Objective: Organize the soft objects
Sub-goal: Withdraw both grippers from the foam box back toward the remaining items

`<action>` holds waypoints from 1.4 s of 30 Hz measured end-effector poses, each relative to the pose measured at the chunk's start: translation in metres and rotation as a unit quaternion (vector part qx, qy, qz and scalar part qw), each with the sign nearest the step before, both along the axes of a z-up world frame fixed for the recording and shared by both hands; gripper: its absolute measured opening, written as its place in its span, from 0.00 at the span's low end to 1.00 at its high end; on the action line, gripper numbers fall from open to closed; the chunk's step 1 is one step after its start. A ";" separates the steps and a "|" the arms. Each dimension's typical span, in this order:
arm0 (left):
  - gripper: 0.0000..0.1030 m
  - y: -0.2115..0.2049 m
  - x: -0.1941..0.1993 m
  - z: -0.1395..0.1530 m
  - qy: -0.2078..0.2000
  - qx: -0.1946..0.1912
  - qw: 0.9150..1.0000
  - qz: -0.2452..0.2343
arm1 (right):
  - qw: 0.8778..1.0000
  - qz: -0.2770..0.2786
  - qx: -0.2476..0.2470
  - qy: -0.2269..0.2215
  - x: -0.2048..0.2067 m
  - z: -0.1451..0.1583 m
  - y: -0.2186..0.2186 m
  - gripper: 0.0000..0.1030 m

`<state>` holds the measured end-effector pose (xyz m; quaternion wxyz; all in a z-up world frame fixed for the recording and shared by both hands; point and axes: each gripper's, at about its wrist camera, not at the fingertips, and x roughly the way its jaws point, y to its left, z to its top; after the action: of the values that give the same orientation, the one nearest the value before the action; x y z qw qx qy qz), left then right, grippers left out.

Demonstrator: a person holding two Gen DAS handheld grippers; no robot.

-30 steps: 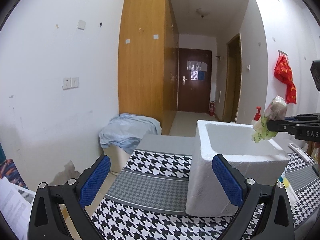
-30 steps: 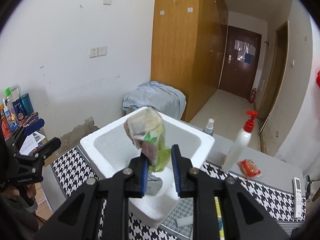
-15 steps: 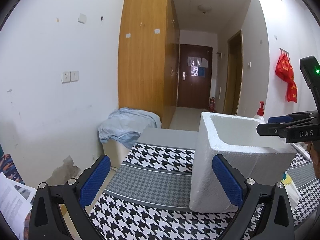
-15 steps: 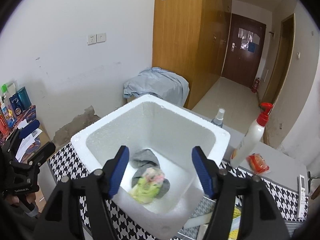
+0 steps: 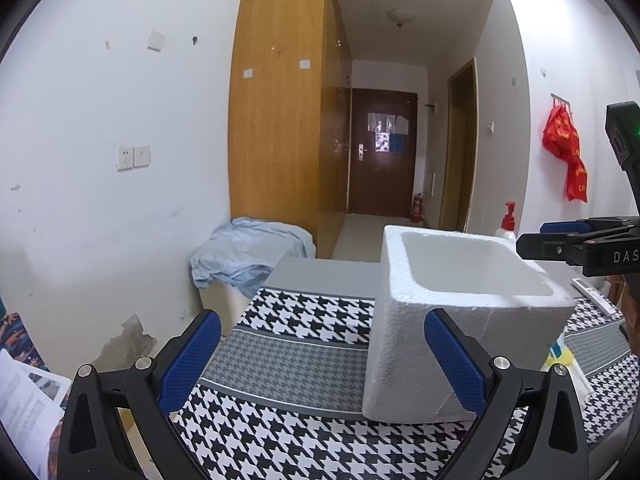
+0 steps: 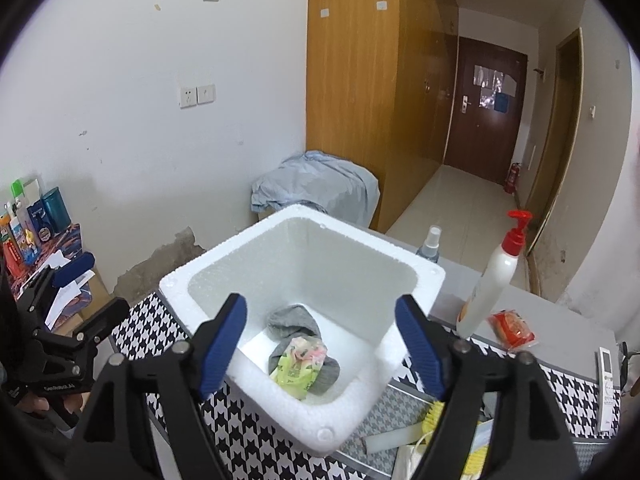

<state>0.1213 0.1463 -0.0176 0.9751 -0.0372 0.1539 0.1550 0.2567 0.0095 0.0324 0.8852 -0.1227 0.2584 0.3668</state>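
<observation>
A white foam box [image 6: 304,312] stands open on a desk [image 5: 304,312] covered with a black-and-white houndstooth cloth. Seen from the right wrist camera, the right hand-held gripper [image 6: 320,344] hangs above the box's open top; its blue-padded jaws are spreading apart and nothing is between them. Directly below, on the box floor, lies a green-and-pink plastic packet [image 6: 300,368] resting on top of a grey sock [image 6: 292,322]. The packet lies loose, clear of the pads.

Using the foam box as the clock centre in the right wrist view, a white pump bottle with a red top [image 6: 496,276] stands at about 3 o'clock, with a small red packet [image 6: 512,330] just beside its base. A small spray bottle [image 6: 430,242] stands at about 1 o'clock, behind the box's far corner. A white remote control [image 6: 608,388] lies at the desk's far right edge, near 4 o'clock. A crumpled pale blue cloth [image 6: 316,184] sits at 12 o'clock, beyond the desk.

The left hand-held gripper [image 5: 320,356] shows in its own camera with the jaws wide apart and empty, held low over the cloth. The foam box's near corner lies at about 2 o'clock from it, not touching the pads.
</observation>
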 end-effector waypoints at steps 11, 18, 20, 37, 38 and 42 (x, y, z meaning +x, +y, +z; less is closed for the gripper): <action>0.99 -0.024 0.001 0.005 0.008 -0.002 1.000 -0.025 | 1.000 -0.005 0.026 -0.014 -0.013 0.008 -0.022 0.98; 0.99 -0.037 -0.002 0.009 0.000 0.001 0.999 -0.035 | 0.998 -0.008 0.052 -0.039 -0.025 0.012 -0.041 0.98; 0.99 -0.041 -0.003 0.009 -0.003 0.001 0.999 -0.037 | 0.997 -0.010 0.058 -0.042 -0.028 0.013 -0.046 0.98; 0.99 -0.072 -0.002 0.009 -0.012 -0.008 0.997 -0.076 | 0.993 -0.047 0.081 -0.071 -0.051 0.005 -0.092 0.98; 0.99 -0.075 -0.002 0.008 -0.012 -0.009 0.997 -0.079 | 0.993 -0.049 0.083 -0.071 -0.051 0.004 -0.096 0.98; 0.99 -0.085 -0.002 0.006 -0.013 -0.002 0.996 -0.091 | 0.992 -0.062 0.086 -0.075 -0.055 0.001 -0.107 0.98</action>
<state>0.1197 0.0609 -0.0117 0.9871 -0.0267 0.1439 0.0651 0.2012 -0.0972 0.0333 0.9302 -0.0572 0.1661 0.3221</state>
